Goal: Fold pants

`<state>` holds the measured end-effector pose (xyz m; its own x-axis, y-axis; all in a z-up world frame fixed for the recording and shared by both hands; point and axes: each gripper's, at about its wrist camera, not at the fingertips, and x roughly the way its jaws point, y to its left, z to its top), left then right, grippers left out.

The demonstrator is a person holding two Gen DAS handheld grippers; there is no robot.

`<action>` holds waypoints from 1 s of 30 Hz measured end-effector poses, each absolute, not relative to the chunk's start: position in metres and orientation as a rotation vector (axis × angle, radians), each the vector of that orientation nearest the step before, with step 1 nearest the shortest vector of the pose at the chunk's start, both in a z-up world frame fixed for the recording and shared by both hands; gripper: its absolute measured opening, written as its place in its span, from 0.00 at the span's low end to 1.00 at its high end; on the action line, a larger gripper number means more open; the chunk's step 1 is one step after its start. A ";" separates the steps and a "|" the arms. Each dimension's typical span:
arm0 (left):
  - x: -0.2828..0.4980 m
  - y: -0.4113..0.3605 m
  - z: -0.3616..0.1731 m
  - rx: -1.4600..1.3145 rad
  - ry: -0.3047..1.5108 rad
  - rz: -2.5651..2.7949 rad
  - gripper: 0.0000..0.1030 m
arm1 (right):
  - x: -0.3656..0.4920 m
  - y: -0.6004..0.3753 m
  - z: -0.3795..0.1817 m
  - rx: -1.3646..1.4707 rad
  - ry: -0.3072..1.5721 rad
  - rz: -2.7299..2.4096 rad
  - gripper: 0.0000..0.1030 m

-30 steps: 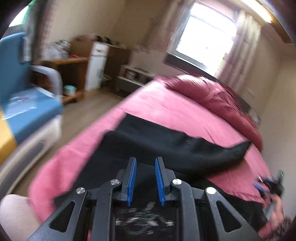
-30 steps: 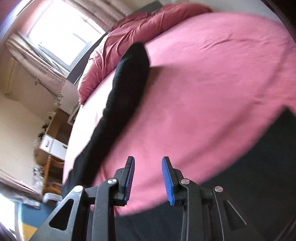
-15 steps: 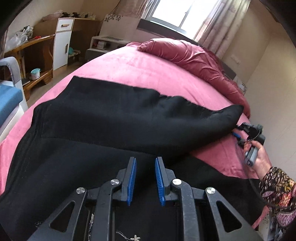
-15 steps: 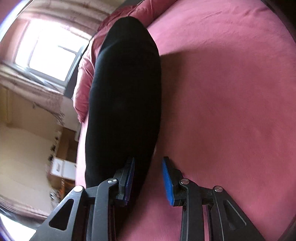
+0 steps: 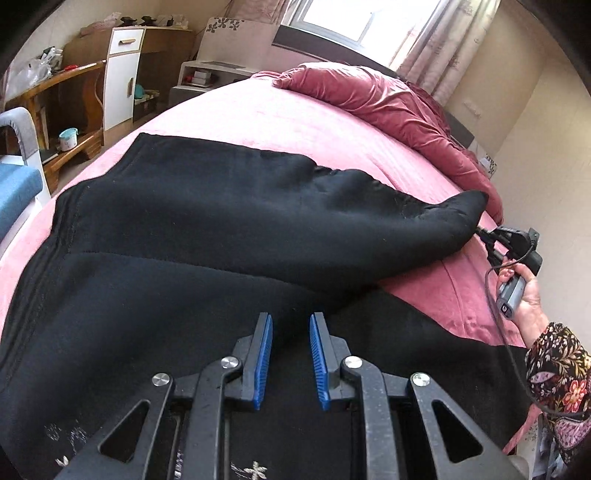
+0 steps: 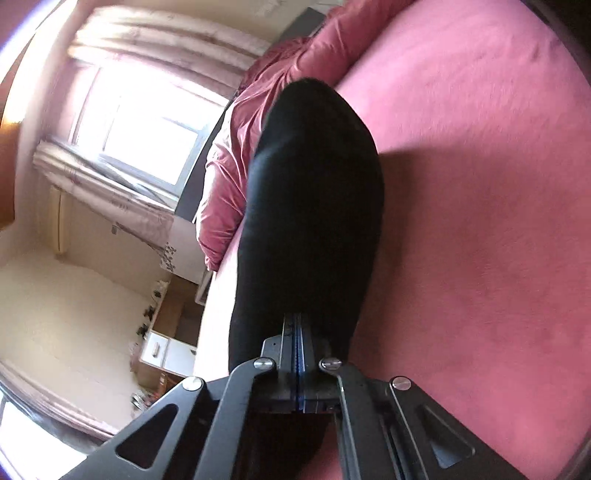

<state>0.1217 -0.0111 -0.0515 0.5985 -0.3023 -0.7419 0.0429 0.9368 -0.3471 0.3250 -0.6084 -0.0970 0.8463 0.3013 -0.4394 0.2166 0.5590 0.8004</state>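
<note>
Daylight is pouring through a wide window hung with pale patterned curtains, washing out the cream walls. A bed covered in a pink sheet is filling the room's middle, with a crumpled dark-rose quilt lying along its far side. A white-fronted wooden cabinet is standing beside brown wooden shelves, and a blue-cushioned chair is sitting at the left edge.

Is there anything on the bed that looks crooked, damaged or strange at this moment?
Nothing looks damaged or spilled. The black pants lie unevenly on the pink bed: one leg is pulled sideways, its end pinched in the shut right gripper. The left gripper is open over the fabric.
</note>
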 end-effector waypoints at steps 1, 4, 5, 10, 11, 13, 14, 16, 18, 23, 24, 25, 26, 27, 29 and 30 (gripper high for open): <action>0.121 -0.012 -0.051 -0.310 0.911 -0.206 0.21 | 0.325 -0.609 -0.099 0.977 0.622 0.031 0.05; 0.119 -0.014 -0.047 -0.304 0.910 -0.207 0.21 | 0.329 -0.613 -0.111 0.999 0.683 0.011 0.24; 0.117 -0.014 -0.045 -0.301 0.905 -0.210 0.21 | 0.331 -0.614 -0.115 1.023 0.695 0.016 0.40; 0.117 -0.008 -0.042 -0.294 0.886 -0.204 0.21 | 0.354 -0.607 -0.114 1.033 0.662 0.024 0.61; 0.118 -0.007 -0.044 -0.301 0.889 -0.205 0.21 | 0.354 -0.601 -0.115 1.033 0.661 0.023 0.61; 0.122 -0.006 -0.046 -0.310 0.899 -0.206 0.21 | 0.359 -0.600 -0.115 1.029 0.652 0.030 0.61; 0.124 -0.004 -0.048 -0.318 0.905 -0.207 0.21 | 0.362 -0.600 -0.116 1.032 0.648 0.032 0.61; 0.126 -0.002 -0.051 -0.329 0.915 -0.201 0.21 | 0.366 -0.605 -0.117 1.037 0.636 0.039 0.61; 0.126 0.000 -0.054 -0.342 0.923 -0.201 0.21 | 0.365 -0.603 -0.118 1.035 0.630 0.042 0.61; 0.123 0.001 -0.056 -0.337 0.921 -0.198 0.20 | 0.386 -0.582 -0.113 0.961 0.663 0.019 0.61; 0.124 0.001 -0.056 -0.337 0.922 -0.198 0.20 | 0.389 -0.579 -0.113 0.944 0.673 -0.001 0.58; 0.124 0.001 -0.056 -0.335 0.927 -0.195 0.21 | 0.388 -0.578 -0.112 0.937 0.676 -0.010 0.50; 0.124 0.001 -0.056 -0.333 0.935 -0.195 0.21 | 0.391 -0.576 -0.112 0.939 0.686 -0.016 0.43; 0.124 0.001 -0.054 -0.331 0.936 -0.199 0.21 | 0.392 -0.576 -0.115 0.955 0.708 -0.035 0.24; 0.121 0.001 -0.050 -0.322 0.924 -0.200 0.21 | 0.383 -0.585 -0.124 1.023 0.690 -0.036 0.18; 0.120 0.002 -0.048 -0.317 0.919 -0.194 0.21 | 0.379 -0.588 -0.127 1.049 0.673 -0.031 0.17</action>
